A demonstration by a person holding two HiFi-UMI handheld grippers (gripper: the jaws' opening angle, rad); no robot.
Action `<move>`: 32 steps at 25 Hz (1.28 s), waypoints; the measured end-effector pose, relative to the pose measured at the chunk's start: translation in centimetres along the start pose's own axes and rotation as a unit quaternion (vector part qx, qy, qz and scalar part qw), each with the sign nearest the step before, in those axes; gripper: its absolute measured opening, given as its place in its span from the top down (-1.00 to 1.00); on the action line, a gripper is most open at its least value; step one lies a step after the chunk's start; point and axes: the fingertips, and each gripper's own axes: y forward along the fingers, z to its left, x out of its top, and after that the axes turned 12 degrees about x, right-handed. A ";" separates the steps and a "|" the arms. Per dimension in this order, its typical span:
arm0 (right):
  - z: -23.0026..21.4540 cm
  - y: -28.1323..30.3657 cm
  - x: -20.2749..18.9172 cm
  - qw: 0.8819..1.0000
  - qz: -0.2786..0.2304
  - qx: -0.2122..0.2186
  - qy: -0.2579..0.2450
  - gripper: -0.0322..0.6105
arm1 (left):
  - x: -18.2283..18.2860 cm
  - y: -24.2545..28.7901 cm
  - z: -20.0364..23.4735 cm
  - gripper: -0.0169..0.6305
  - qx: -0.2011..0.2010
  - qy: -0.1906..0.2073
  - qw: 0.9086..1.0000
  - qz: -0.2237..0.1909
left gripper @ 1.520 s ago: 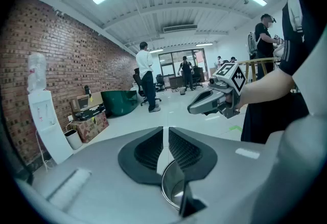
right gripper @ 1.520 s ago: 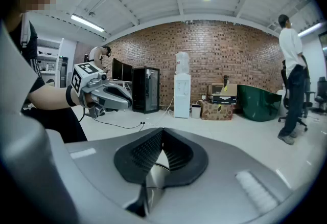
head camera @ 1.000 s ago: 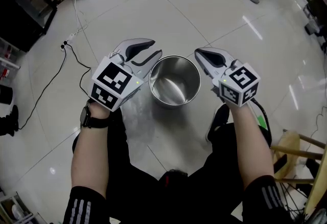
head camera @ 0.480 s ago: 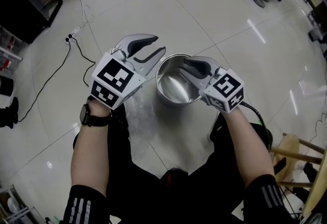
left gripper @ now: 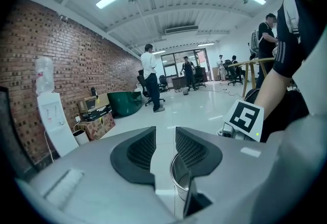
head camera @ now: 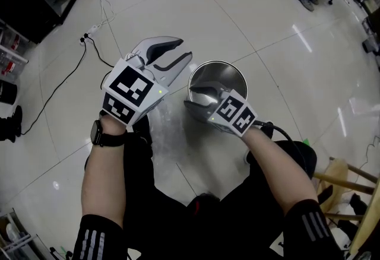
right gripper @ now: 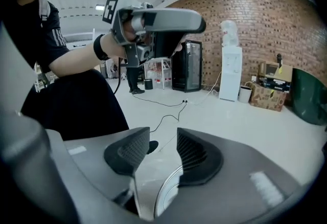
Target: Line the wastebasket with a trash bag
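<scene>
Over on the left, left gripper (head camera: 186, 51) off the floor, jaws partly apart, nothing between them. Centre floor, steel wastebasket (head camera: 229, 74) upright, bare metal inside. At its near rim, right gripper (head camera: 190, 98) tilted down, jaws just now opening to a moderate gap, nothing pinched, basket rim just beneath.

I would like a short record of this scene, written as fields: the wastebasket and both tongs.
wastebasket: shiny metal, upright on tiled floor, no liner visible inside
left tongs: left of the wastebasket, jaws slightly apart, empty
right tongs: at its near rim, jaws have just been opening, rim between them, not gripped
</scene>
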 end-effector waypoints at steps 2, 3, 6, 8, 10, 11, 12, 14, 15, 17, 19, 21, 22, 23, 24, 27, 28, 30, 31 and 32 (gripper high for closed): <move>0.4 1.6 -0.7 1.000 0.012 0.014 0.003 0.34 | -0.6 -0.4 0.2 0.58 0.002 -0.001 1.000 0.007; 0.6 2.4 -1.0 1.000 0.019 0.020 0.003 0.33 | -0.9 -0.5 0.4 0.58 0.003 -0.002 1.000 0.010; 1.2 4.6 -1.9 0.998 0.040 0.040 0.001 0.29 | -2.1 -1.2 1.1 0.58 0.007 -0.005 1.000 0.021; 1.7 6.3 -2.8 0.997 0.056 0.052 0.002 0.24 | -2.7 -1.8 1.8 0.56 0.012 -0.008 1.000 0.026; 2.4 8.2 -3.8 0.995 0.075 0.066 0.001 0.20 | -3.1 -2.4 2.5 0.56 0.017 -0.013 0.999 0.027; 2.8 9.2 -4.2 0.994 0.085 0.073 0.000 0.19 | -3.1 -2.7 2.9 0.56 0.020 -0.015 0.999 0.026; 3.2 10.1 -4.7 0.993 0.093 0.079 -0.001 0.17 | -3.1 -3.0 3.2 0.56 0.022 -0.018 0.999 0.024; 4.2 11.8 -5.9 0.990 0.110 0.090 -0.001 0.15 | -3.0 -3.3 3.7 0.56 0.025 -0.022 0.999 0.021; 4.7 12.6 -6.6 0.988 0.120 0.097 0.000 0.13 | -2.9 -3.5 3.9 0.56 0.026 -0.024 0.999 0.019; 5.9 14.1 -8.1 0.984 0.141 0.110 -0.004 0.11 | -3.0 -3.9 4.2 0.56 0.027 -0.026 0.999 0.018; 6.5 15.4 -9.6 0.980 0.161 0.117 -0.011 0.10 | -3.4 -4.4 4.4 0.56 0.028 -0.025 0.999 0.022; 6.6 16.3 -11.2 0.976 0.181 0.118 -0.007 0.09 | -3.8 -4.8 4.8 0.56 0.029 -0.028 0.999 0.023; 6.6 16.7 -12.0 0.974 0.193 0.117 -0.004 0.09 | -3.9 -5.0 5.0 0.56 0.030 -0.031 0.999 0.022; 6.5 17.1 -12.8 0.972 0.203 0.115 -0.002 0.09 | -4.0 -5.2 5.2 0.56 0.030 -0.033 0.999 0.022; 6.4 17.5 -13.6 0.971 0.213 0.113 -0.001 0.09 | -4.3 -5.4 5.3 0.56 0.031 -0.034 0.999 0.024; 6.3 18.7 -15.4 0.965 0.236 0.111 0.004 0.09 | -5.1 -6.1 5.7 0.56 0.033 -0.035 0.998 0.031; 6.3 19.0 -15.9 0.963 0.244 0.111 0.006 0.09 | -5.3 -6.3 5.9 0.56 0.035 -0.036 0.998 0.032; 6.3 19.6 -16.9 0.959 0.259 0.111 0.011 0.09 | -5.4 -6.6 6.3 0.56 0.037 -0.038 0.998 0.032; 6.2 19.9 -17.4 0.957 0.266 0.112 0.015 0.10 | -5.5 -6.7 6.5 0.56 0.039 -0.040 0.998 0.031; 6.3 20.1 -17.8 0.955 0.273 0.114 0.018 0.13 | -5.4 -6.8 6.7 0.56 0.040 -0.041 0.998 0.029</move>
